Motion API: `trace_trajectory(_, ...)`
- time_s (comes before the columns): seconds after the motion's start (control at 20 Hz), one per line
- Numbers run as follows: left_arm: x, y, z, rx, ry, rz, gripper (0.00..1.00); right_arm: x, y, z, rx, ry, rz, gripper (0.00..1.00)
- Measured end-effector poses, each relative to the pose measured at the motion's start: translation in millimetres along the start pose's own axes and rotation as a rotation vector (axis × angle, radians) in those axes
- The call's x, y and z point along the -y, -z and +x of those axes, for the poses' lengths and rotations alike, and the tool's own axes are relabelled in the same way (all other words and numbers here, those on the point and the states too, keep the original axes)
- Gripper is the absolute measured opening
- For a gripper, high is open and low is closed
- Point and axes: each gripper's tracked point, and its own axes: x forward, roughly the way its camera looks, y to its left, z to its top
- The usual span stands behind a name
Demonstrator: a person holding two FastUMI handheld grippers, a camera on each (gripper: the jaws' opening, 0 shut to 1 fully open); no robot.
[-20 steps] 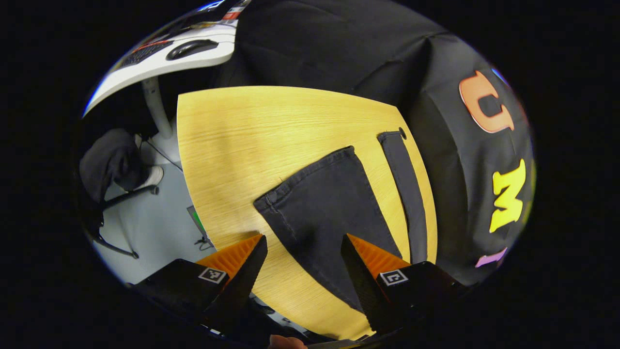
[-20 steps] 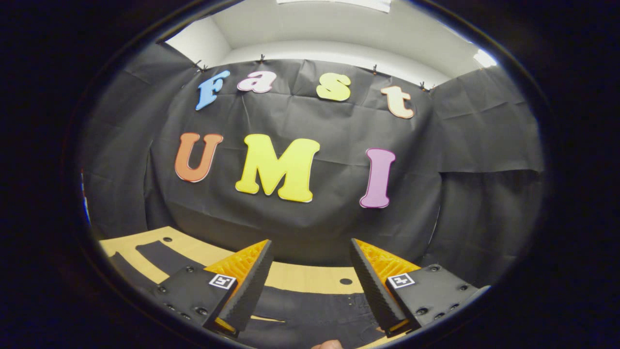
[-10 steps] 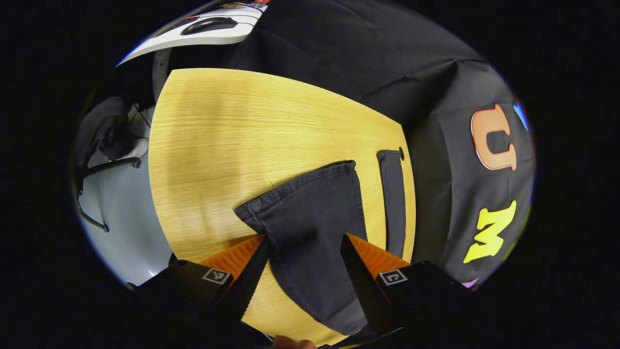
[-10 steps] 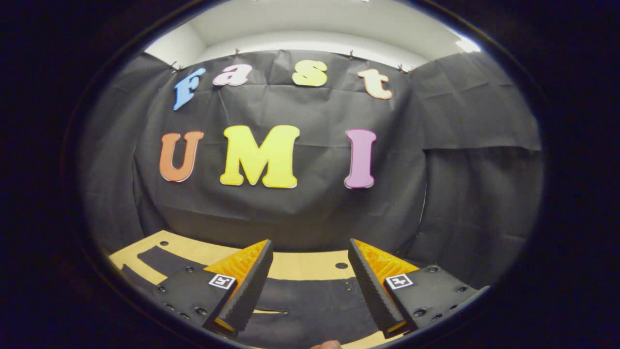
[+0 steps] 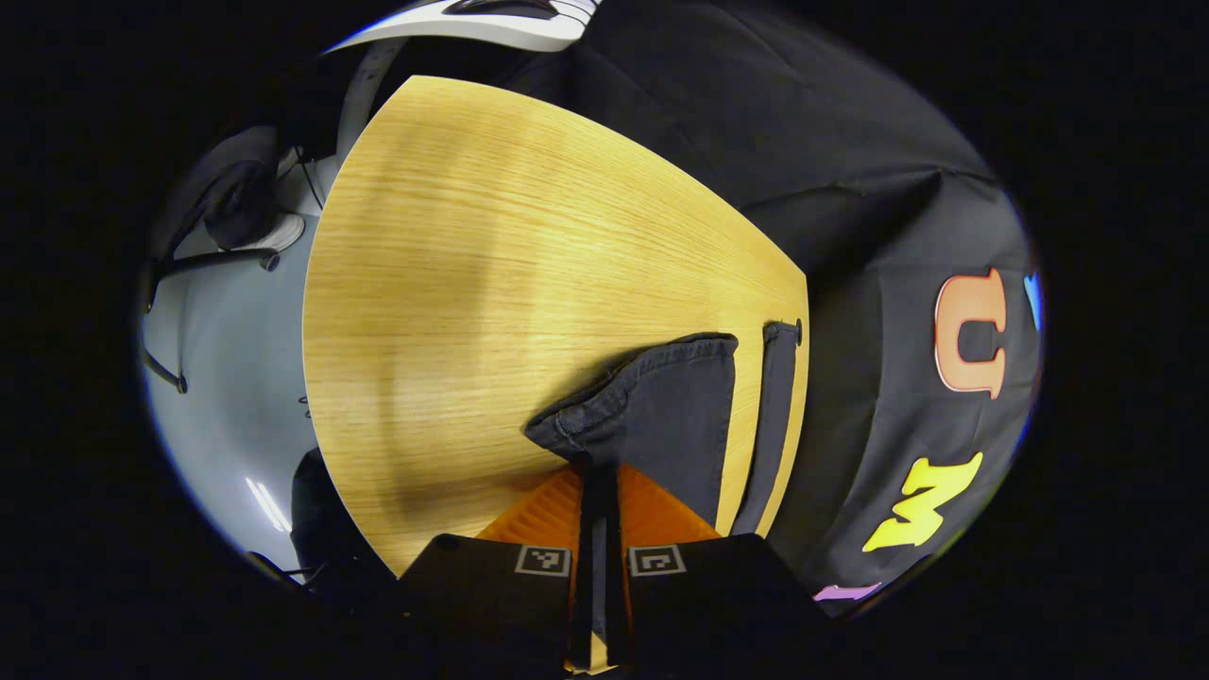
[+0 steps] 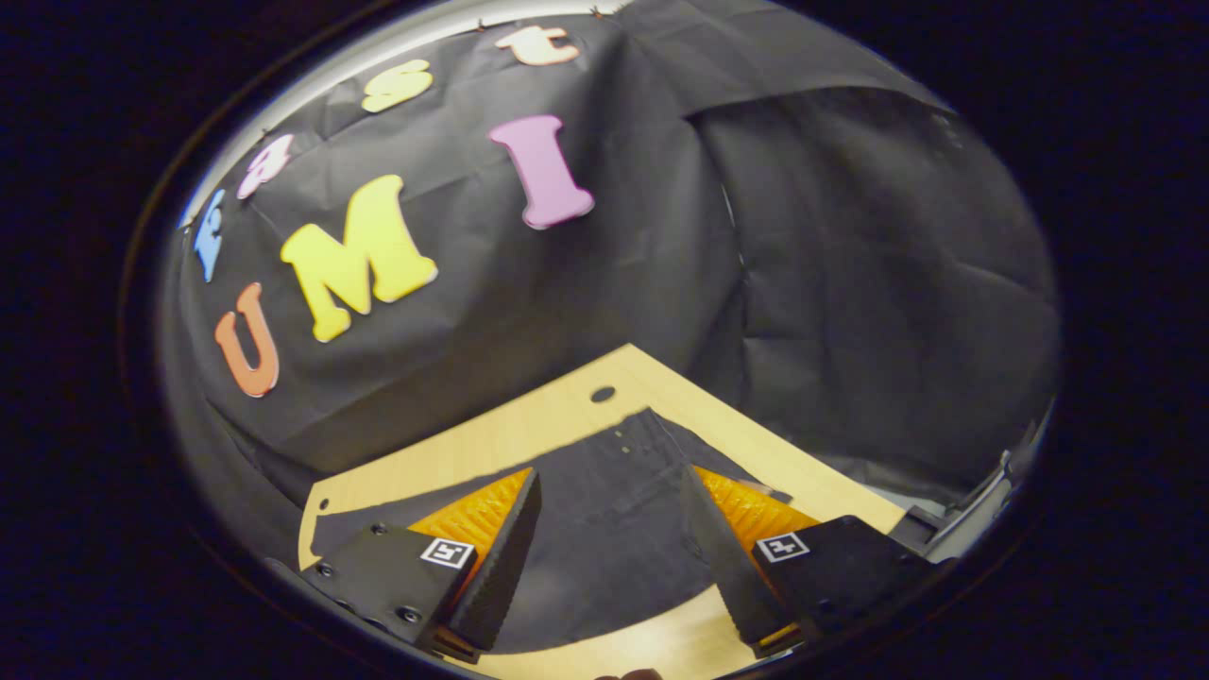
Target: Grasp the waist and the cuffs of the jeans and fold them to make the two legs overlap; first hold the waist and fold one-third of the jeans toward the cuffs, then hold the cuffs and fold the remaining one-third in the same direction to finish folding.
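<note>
Now left hand-held gripper pinching jeans cuff edge, right hand-held gripper agape, table bare beyond.

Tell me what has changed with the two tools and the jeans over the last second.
The left tool closed on the near jeans cuff, bunching it. The right tool tilted down over the waist and stayed open. The jeans stayed flat on the table.

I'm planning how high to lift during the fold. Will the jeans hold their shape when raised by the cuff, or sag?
Likely sag: where the left gripper pinches the cuff, the jeans already bunch and curl up off the table. The cloth looks thick, so it is probably fairly heavy and will drag. Under the open right gripper the waist lies limp and flat.
</note>
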Motion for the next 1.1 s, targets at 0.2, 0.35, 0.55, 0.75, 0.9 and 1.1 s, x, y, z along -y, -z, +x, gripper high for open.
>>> trace_trajectory(0.2,-1.1,-0.6,0.8,-0.003,-0.008,0.021,0.04,71.2,40.2,34.6,-0.205,0.098,0.189,0.93)
trace_trajectory(0.35,-1.0,-0.2,-0.4,-0.005,-0.004,0.011,0.04,114.0,77.0,52.3,-0.339,0.181,0.300,0.93)
trace_trajectory(0.55,-1.3,-0.3,-0.6,-0.013,0.003,0.005,0.04,122.2,101.1,83.1,-0.401,0.208,0.478,0.93)
trace_trajectory(0.75,-1.2,-1.0,-0.6,-0.015,-0.003,0.001,0.04,119.0,99.1,98.2,-0.406,0.192,0.502,0.91)
trace_trajectory(0.9,-0.8,-1.4,-0.3,-0.017,-0.008,0.001,0.04,117.1,97.1,107.4,-0.397,0.183,0.521,0.87)
trace_trajectory(1.1,-1.0,-1.4,-1.0,-0.017,-0.006,-0.010,0.04,127.8,107.5,110.5,-0.404,0.210,0.577,0.44)
